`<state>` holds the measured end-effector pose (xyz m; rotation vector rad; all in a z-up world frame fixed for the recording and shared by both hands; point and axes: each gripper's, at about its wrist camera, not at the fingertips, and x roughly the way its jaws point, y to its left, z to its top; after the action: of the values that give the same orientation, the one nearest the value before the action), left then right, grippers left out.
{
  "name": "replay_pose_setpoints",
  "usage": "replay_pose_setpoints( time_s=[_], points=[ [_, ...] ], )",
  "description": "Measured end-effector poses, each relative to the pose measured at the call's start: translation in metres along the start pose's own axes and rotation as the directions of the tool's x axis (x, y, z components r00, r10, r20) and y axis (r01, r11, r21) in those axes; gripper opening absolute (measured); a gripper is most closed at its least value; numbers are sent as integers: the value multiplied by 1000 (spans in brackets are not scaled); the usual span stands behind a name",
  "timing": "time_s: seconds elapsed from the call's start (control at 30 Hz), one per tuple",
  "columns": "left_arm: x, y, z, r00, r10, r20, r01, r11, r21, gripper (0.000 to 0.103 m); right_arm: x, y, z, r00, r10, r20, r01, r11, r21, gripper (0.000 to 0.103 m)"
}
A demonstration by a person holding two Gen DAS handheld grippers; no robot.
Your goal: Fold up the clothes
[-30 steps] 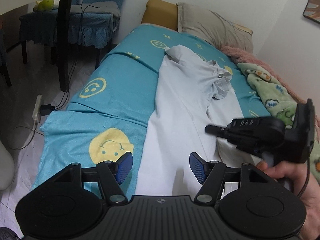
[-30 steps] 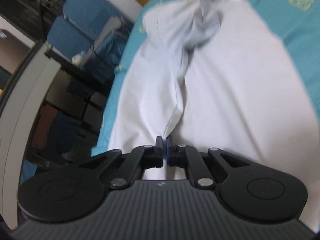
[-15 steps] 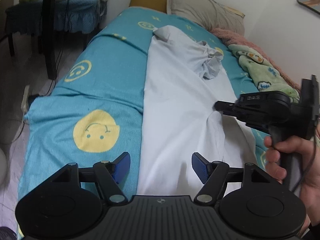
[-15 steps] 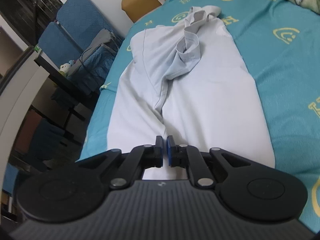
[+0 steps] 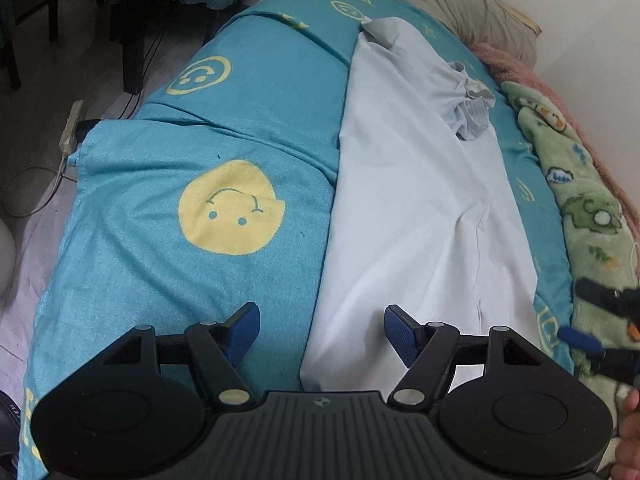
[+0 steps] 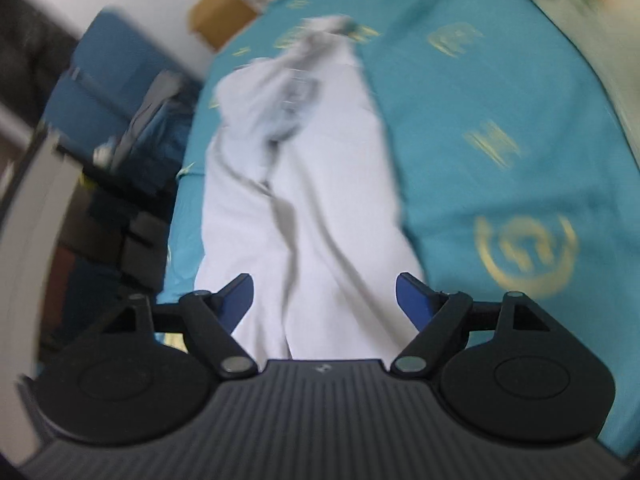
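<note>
My left gripper (image 5: 320, 330), fingers spread wide, hovers above the shirt (image 5: 416, 200) lying lengthwise on the teal sheet (image 5: 180, 168). My right gripper (image 5: 592, 320) enters at right, over the blanket (image 5: 580, 208).

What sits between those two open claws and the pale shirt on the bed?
Nothing visible. The left gripper and right gripper both hover open directly over the near end of the pale shirt, with only air between.

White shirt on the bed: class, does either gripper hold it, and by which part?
Neither. The left gripper and right gripper are open above the white shirt.
</note>
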<state>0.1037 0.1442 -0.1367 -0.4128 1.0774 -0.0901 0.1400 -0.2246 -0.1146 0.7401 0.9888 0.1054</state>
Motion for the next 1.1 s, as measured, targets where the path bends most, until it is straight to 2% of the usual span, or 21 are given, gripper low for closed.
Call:
replay_pose_setpoints(
  time_s=[0.13,0.2,0.23,0.3,0.43,0.5,0.6,0.67,0.73,0.8,0.93,0.97,1.03,1.07,1.1],
  points=[
    [0,-4,-3,999,-21,-28,21,1000,5,71,-9,-33,-20,998,-52,-26,55,989,135,81],
    [0,-3,-5,998,-42,-51,42,999,-8,71,-8,-34,-25,996,-86,-31,89,988,128,80],
    [0,-2,-6,997,-50,-63,49,999,-18,71,-6,-34,-27,994,-102,-38,106,987,124,72],
    [1,1,-7,994,-67,-86,63,997,-46,71,-1,-35,-31,990,-128,-51,134,983,127,70],
    [0,8,-11,983,-126,-134,108,985,-132,70,-1,-37,-38,988,-136,-69,143,985,99,66],
    [0,12,-15,975,-161,-155,133,975,-180,66,-2,-36,-42,988,-123,-92,132,987,90,64],
    [-1,14,-25,967,-175,-184,133,966,-220,48,-1,-34,-48,986,-100,-132,112,990,89,51],
    [-3,11,-32,966,-161,-202,117,970,-214,30,-2,-34,-51,984,-90,-155,106,989,102,36],
    [-7,7,-39,967,-135,-215,93,977,-194,18,-4,-34,-54,983,-70,-171,90,989,118,34],
    [-12,4,-46,968,-119,-220,78,980,-184,15,-9,-32,-58,984,-61,-169,81,990,115,34],
    [-21,7,-52,975,-100,-199,57,976,-210,17,-18,-28,-64,987,-68,-142,84,991,105,34],
    [-22,7,-52,977,-84,-194,42,977,-210,23,-20,-27,-65,987,-87,-132,100,991,93,34],
    [-23,6,-52,981,-59,-183,20,978,-208,48,-20,-23,-66,986,-115,-119,124,990,64,36],
    [-23,4,-53,983,-57,-176,21,979,-202,59,-20,-22,-67,986,-123,-114,129,990,52,45],
    [-24,3,-53,984,-53,-169,19,980,-196,65,-20,-21,-67,986,-124,-111,130,990,48,52]
  ],
)
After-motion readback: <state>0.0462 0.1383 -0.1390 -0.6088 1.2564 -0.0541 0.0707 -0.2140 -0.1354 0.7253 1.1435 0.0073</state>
